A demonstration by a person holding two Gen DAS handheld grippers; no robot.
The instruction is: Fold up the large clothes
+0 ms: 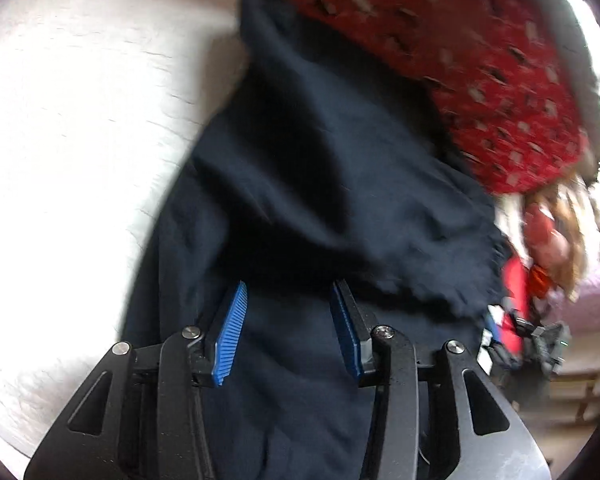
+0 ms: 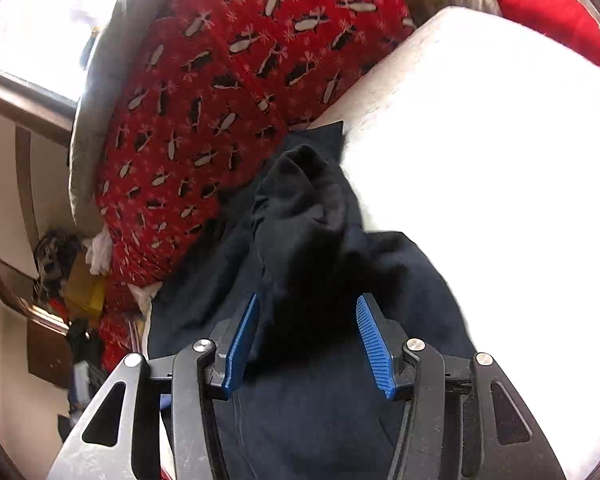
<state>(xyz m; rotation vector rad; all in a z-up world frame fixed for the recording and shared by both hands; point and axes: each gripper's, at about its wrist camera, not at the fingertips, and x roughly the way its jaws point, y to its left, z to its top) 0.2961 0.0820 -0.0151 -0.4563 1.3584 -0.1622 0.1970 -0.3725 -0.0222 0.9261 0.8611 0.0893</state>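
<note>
Lying bunched on the white bed sheet (image 1: pixel 60 120), the dark navy cotton garment (image 1: pixel 300 160) sits directly under both tools. Left tool (image 1: pixel 288 292) partly spread, blue pads clear of cloth, nothing gripped. Right tool (image 2: pixel 308 300) likewise, a raised fold just beyond its tips. Red penguin-print blanket (image 2: pixel 220 80) crowds the garment's far edge.

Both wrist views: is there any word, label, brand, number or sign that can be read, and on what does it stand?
No readable text in either view.
Dark navy garment: no tag or print shows.
Red blanket: only a penguin and snowflake pattern, no words.
White bedding: overexposed, plain.
Clutter at the left view's right edge: too blurred to tell.
</note>
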